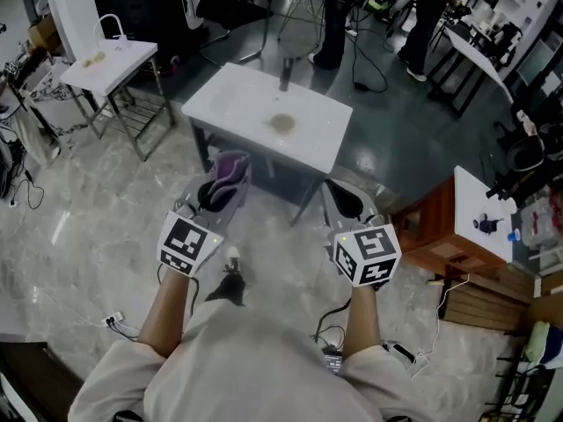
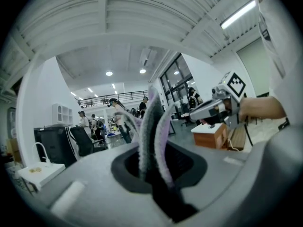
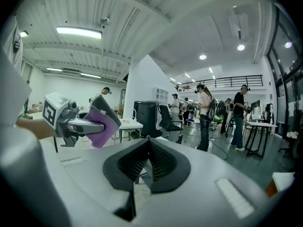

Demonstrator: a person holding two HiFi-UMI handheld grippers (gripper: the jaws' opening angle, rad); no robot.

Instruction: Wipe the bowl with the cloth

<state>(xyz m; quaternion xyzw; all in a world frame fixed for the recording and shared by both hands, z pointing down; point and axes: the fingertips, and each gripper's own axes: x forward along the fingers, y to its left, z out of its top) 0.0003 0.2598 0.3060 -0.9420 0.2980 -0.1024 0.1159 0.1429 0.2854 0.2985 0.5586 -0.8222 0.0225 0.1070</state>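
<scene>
Two grippers — left gripper (image 1: 224, 181) clamped on the purple cloth (image 1: 231, 166), right gripper (image 1: 347, 202) closed, empty — each bearing a square-marker cube (image 1: 186, 243).

I'm counting two claws, the left claw (image 1: 222, 183) and the right claw (image 1: 345, 199). Each is carrying one marker cube, making two: the left cube (image 1: 186, 243) and the right cube (image 1: 368, 255). One cloth (image 1: 230, 163) is showing. Four white worktops are standing about: the central worktop (image 1: 237, 104), the left worktop (image 1: 123, 60), the right worktop (image 1: 471, 200) and the far worktop (image 1: 475, 55). One brownish round thing (image 1: 281, 123) is sitting there, too blurred to name. At least four people (image 3: 204, 115) are standing beyond.
</scene>
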